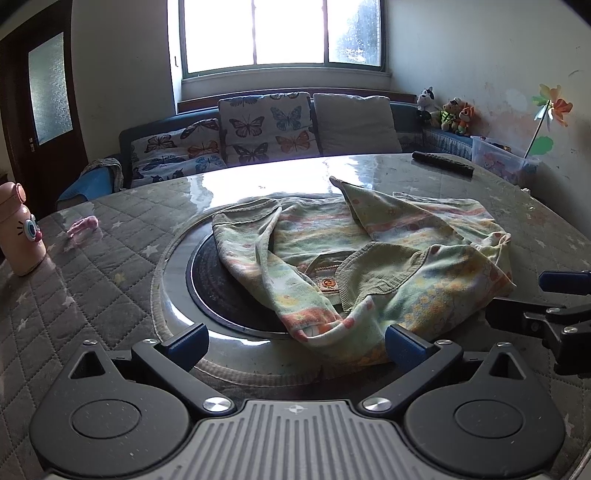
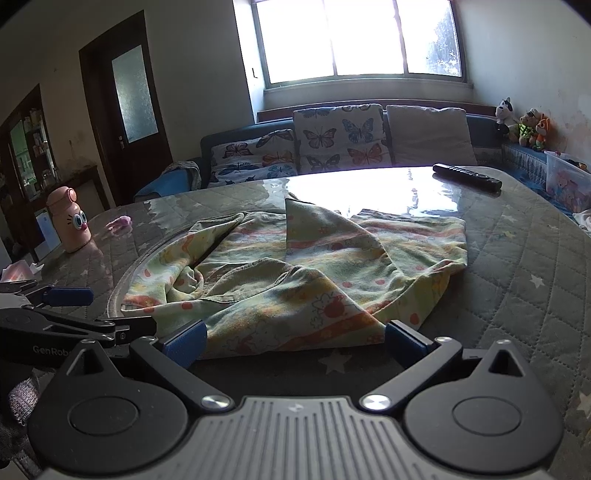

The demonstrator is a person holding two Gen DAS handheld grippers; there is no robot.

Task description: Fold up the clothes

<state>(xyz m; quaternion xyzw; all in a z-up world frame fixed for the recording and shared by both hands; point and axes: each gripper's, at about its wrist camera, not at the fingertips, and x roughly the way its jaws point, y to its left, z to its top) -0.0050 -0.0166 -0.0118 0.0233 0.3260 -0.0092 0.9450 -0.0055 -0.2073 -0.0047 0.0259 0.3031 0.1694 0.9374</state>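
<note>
Centrally, a small patterned garment lies crumpled on the bench, partly over a round dark inset plate; one sleeve is folded across the body, collar and an orange button facing up. Left hand-held gripper: fingers spread wide, the right fingertip touching the garment's near hem, nothing pinched. Right hand-held gripper: fingers likewise apart, straddling the near edge of the cloth, not clamped. The two grippers sit side by side. Further out: pink cartoon bottle at bench left, small pink object near it, remote control at far edge. Beyond, sofa with butterfly cushions, plush toys, window.
</note>
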